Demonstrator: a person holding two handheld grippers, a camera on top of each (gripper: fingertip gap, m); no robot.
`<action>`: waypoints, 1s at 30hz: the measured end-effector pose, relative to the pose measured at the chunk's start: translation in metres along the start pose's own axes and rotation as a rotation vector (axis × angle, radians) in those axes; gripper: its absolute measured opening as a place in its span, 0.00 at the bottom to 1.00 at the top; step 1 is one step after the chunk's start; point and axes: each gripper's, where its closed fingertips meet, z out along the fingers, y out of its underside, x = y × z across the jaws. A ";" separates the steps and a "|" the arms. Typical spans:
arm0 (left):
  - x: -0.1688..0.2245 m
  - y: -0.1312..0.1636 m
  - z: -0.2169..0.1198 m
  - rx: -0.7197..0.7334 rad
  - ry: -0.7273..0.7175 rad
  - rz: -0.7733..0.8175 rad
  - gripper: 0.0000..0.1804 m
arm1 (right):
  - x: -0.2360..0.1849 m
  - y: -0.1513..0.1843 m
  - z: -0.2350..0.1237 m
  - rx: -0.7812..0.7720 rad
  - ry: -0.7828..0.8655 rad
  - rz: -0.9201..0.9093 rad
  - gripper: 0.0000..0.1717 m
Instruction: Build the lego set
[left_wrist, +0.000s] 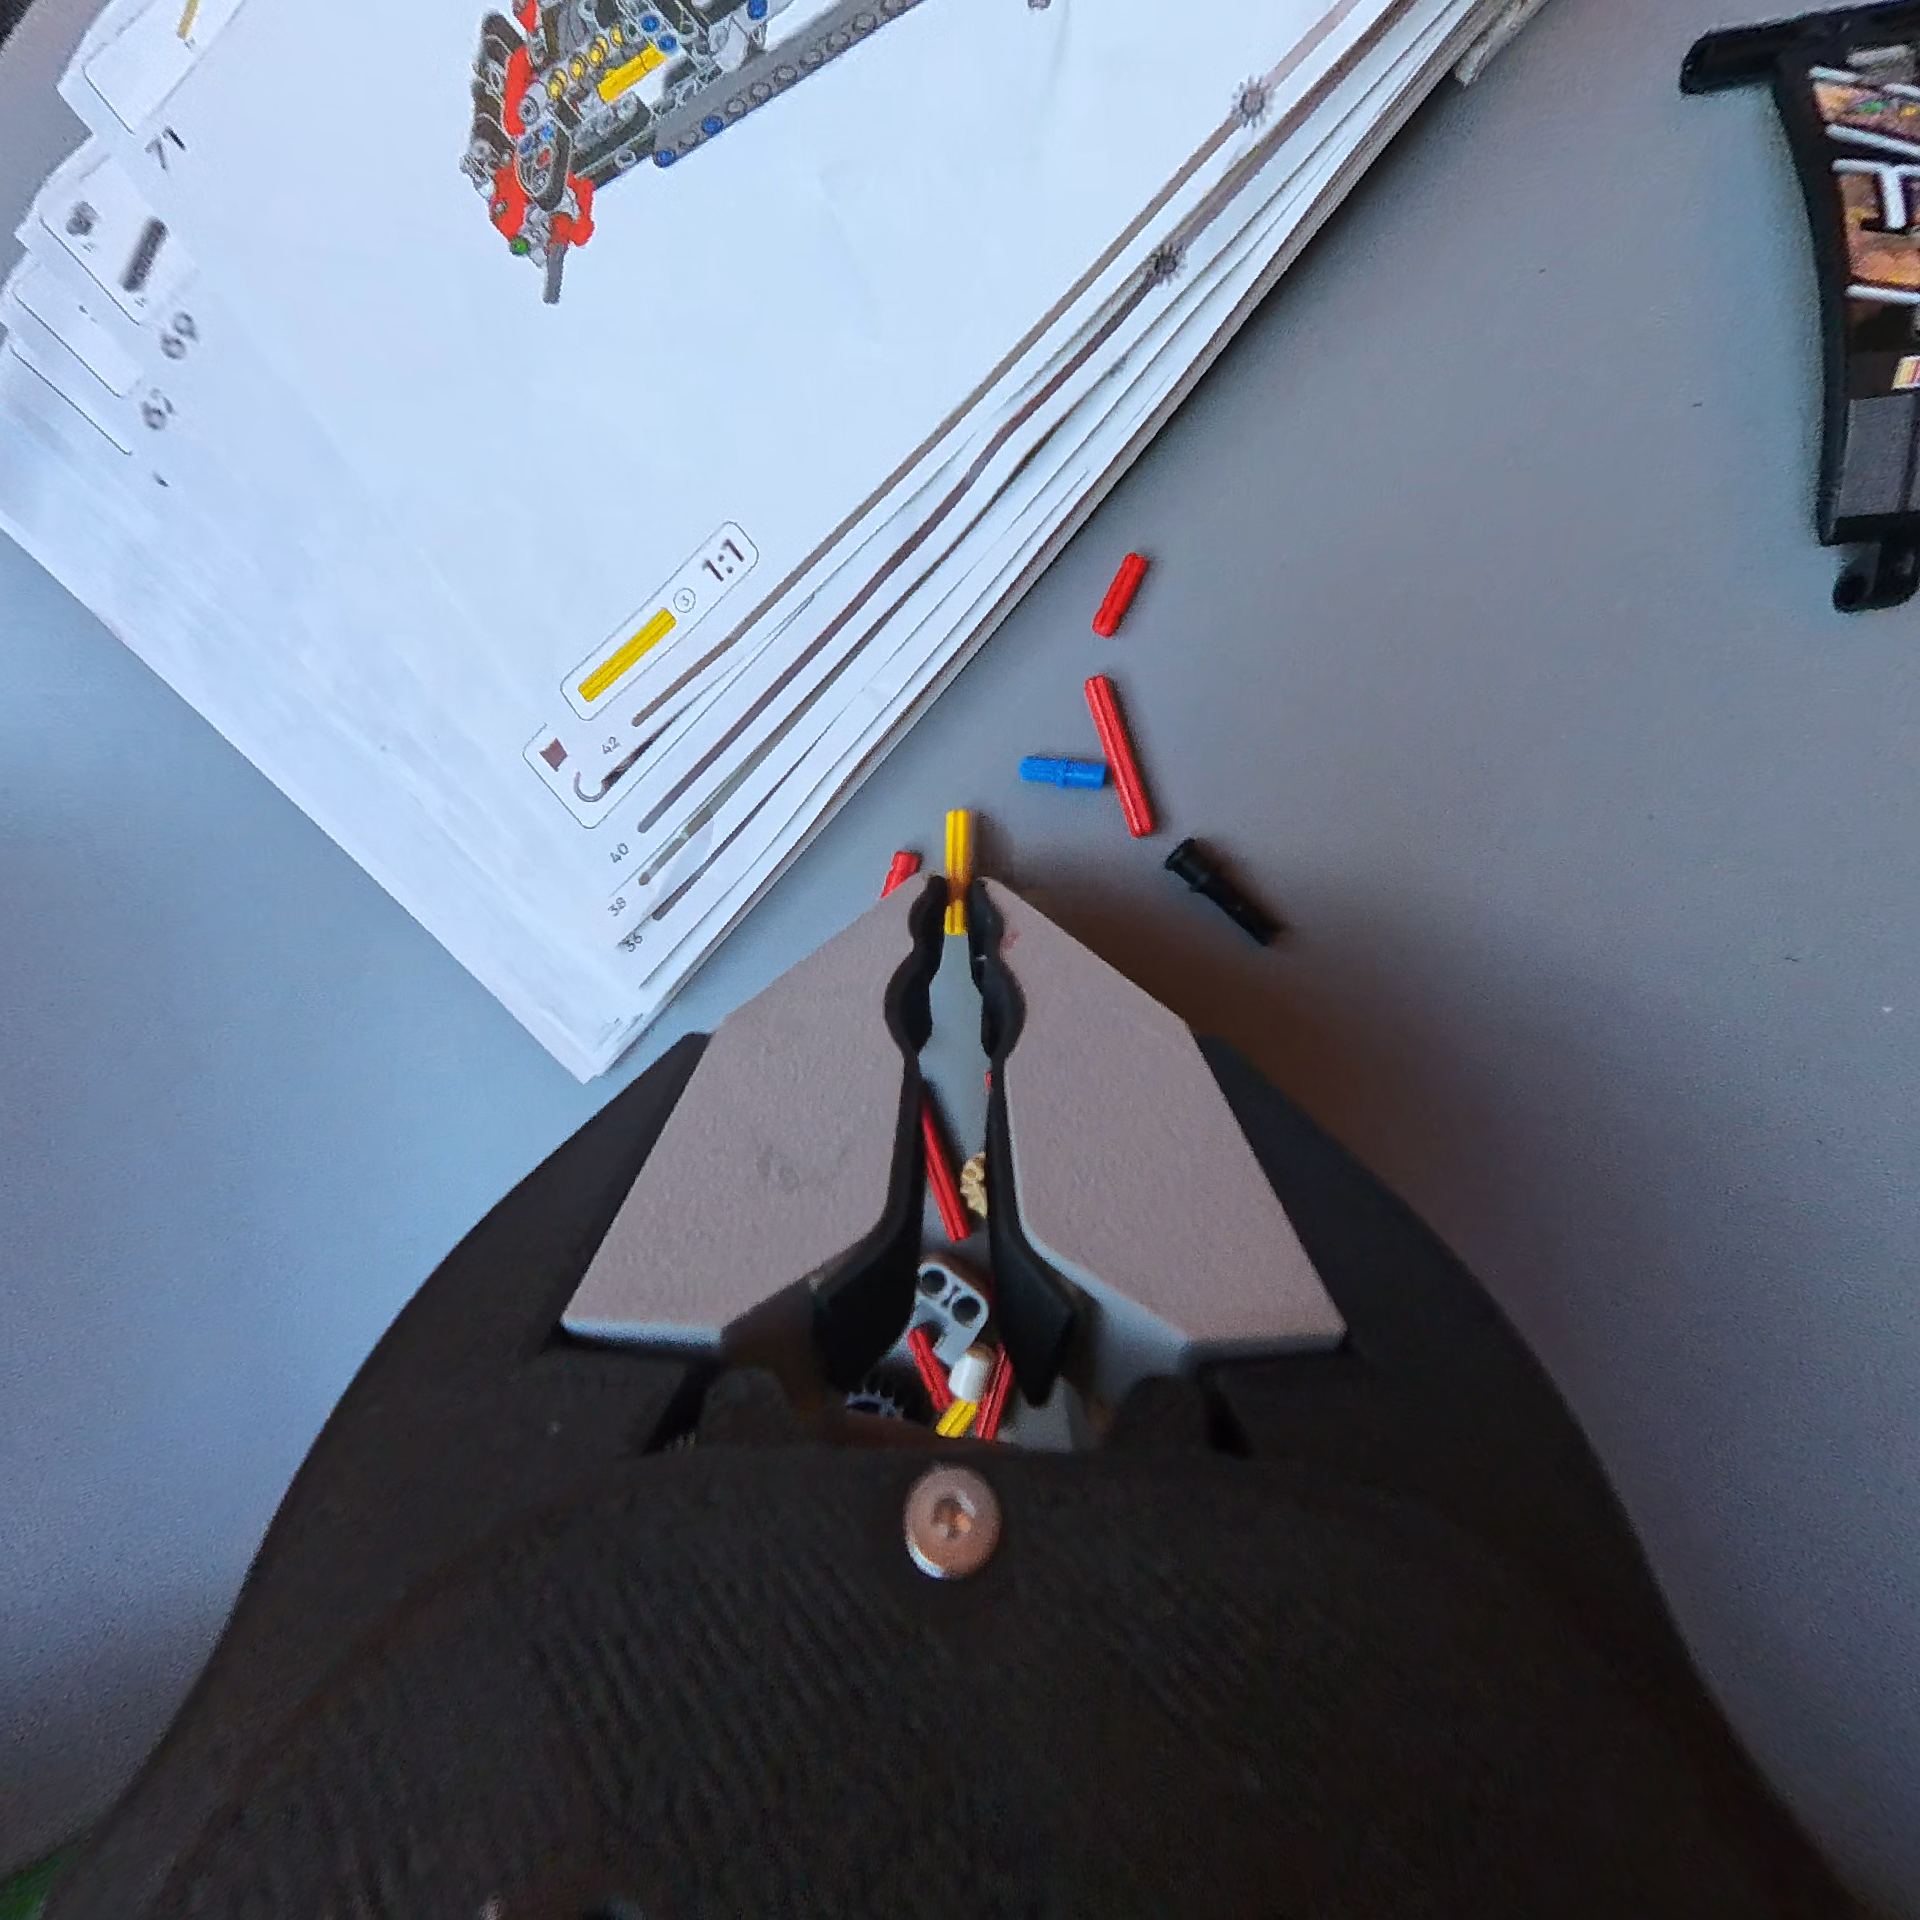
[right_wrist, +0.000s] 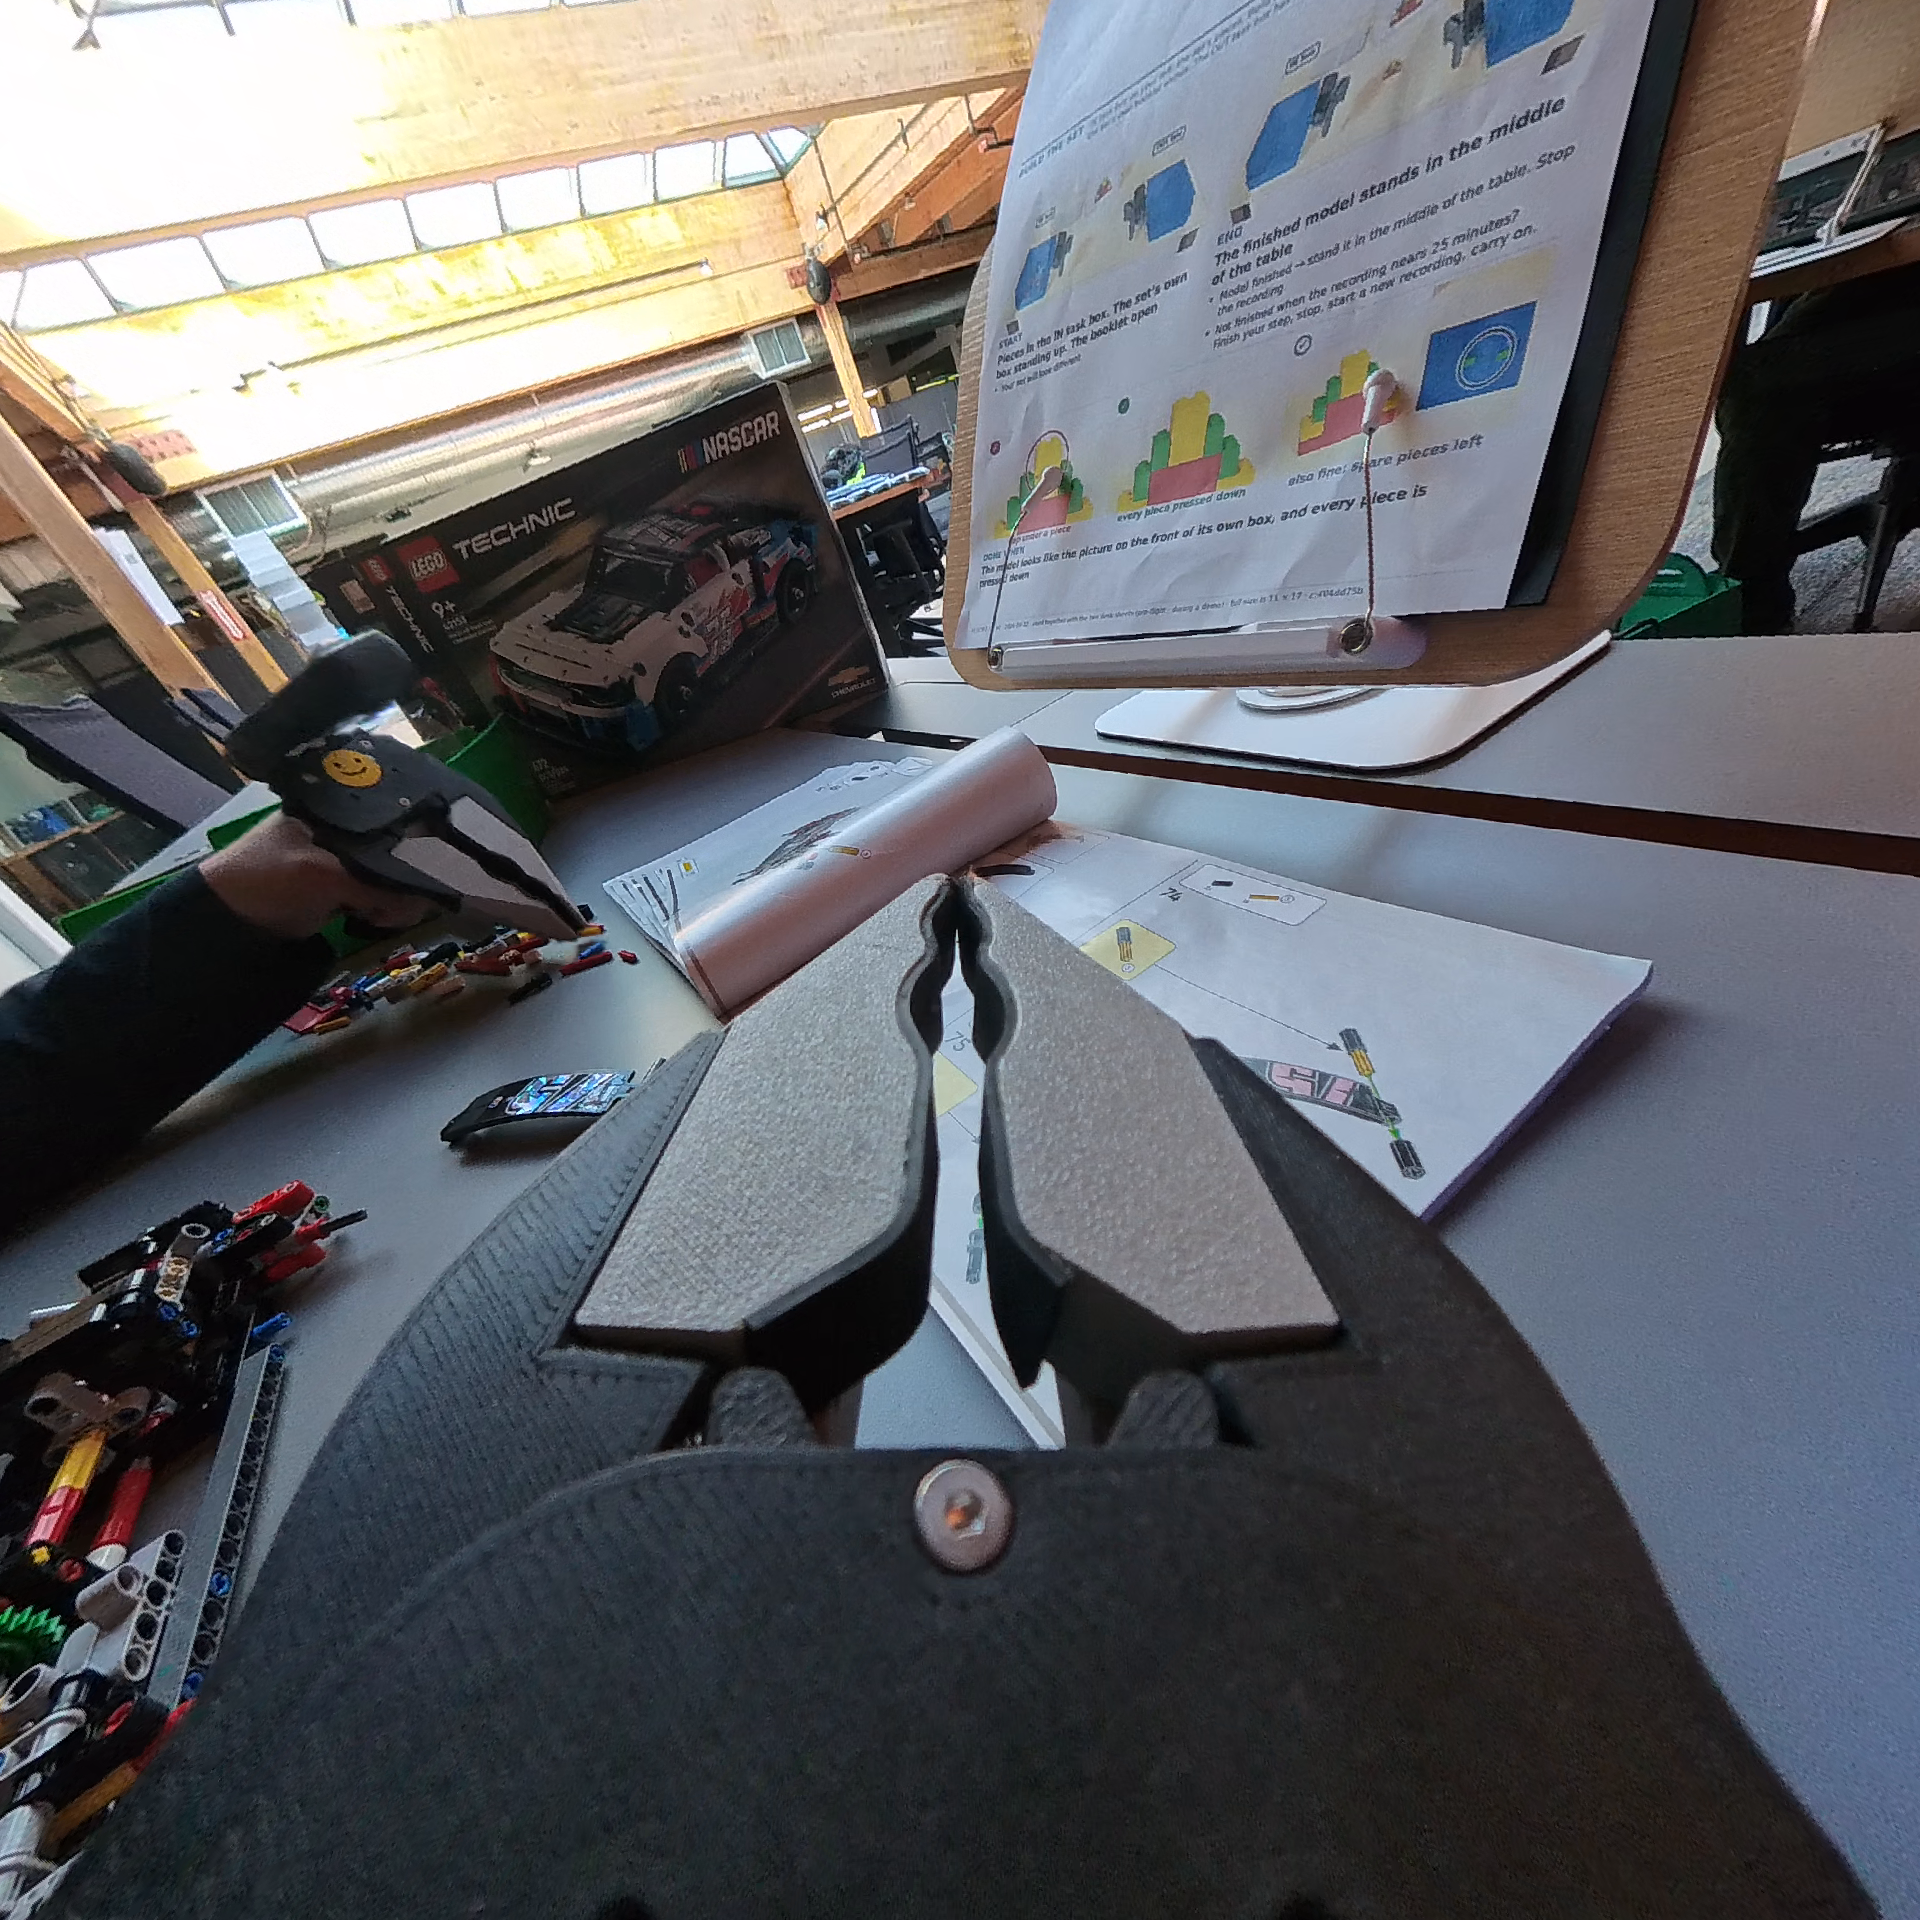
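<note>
My left gripper (left_wrist: 956, 896) is shut on a short yellow axle (left_wrist: 957, 847), which sticks out forward from between the fingertips just above the grey table. It also shows in the right wrist view (right_wrist: 577, 923), held by a hand over the pile of loose pieces (right_wrist: 436, 971). My right gripper (right_wrist: 956, 888) is shut with nothing between its pads, hovering over the open instruction booklet (right_wrist: 1351, 997). The part-built model (right_wrist: 114, 1382) lies at the left.
Around the left fingertips lie a long red axle (left_wrist: 1120, 755), a short red axle (left_wrist: 1119, 593), a blue pin (left_wrist: 1062, 771), a black pin (left_wrist: 1221, 890) and the booklet's page stack (left_wrist: 520, 468). A black stickered panel (right_wrist: 540, 1103), the set's box (right_wrist: 634, 582) and a sheet stand (right_wrist: 1299, 343) stand farther off. About 40 cm separates my left fingertips from my right. Both grippers' tips are roughly 30 cm from the part-built model (right_wrist: 114, 1382).
</note>
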 end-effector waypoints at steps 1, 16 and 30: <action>-0.001 -0.003 -0.004 0.015 -0.005 -0.005 0.01 | 0.000 0.000 0.000 0.000 0.000 0.000 0.00; 0.044 -0.040 -0.156 0.237 -0.214 -0.023 0.00 | 0.000 -0.002 -0.002 0.016 0.013 -0.008 0.00; 0.121 -0.029 0.012 -0.007 0.056 0.052 0.01 | -0.001 -0.001 -0.002 0.010 0.012 -0.016 0.00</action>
